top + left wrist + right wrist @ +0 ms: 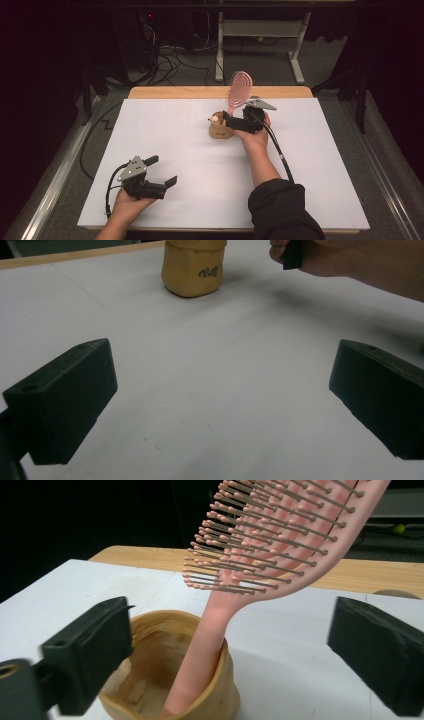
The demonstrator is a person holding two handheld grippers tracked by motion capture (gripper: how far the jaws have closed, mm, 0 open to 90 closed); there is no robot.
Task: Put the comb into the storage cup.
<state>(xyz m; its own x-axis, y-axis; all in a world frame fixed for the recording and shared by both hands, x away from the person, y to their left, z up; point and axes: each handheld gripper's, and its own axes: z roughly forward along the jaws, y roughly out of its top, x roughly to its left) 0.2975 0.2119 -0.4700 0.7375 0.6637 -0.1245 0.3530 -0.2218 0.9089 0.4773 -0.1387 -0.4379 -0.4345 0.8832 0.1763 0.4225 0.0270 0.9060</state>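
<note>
1. Pink hairbrush: stands handle-down in the tan cup, head up and leaning away from the person toward the table's far edge. In the right gripper view the handle rests against the cup's near rim, with the bristled head tilted up to the right.
2. Tan cup: a low, rounded, yellowish-brown vessel on the white table surface, past the middle. In the left gripper view it shows at the top with dark script on its side.
3. Right gripper: held level beside the cup, its jaws spread wide. One finger sits in front of the cup's left rim, the other finger well off to the right; the brush handle lies between them, touched by neither pad.
4. Left gripper: rests near the table's near-left corner, well apart from the cup and brush. Its jaws stand wide apart, with bare table between its fingers.
5. Right hand and dark sleeve: reach in from the bottom edge.
</note>
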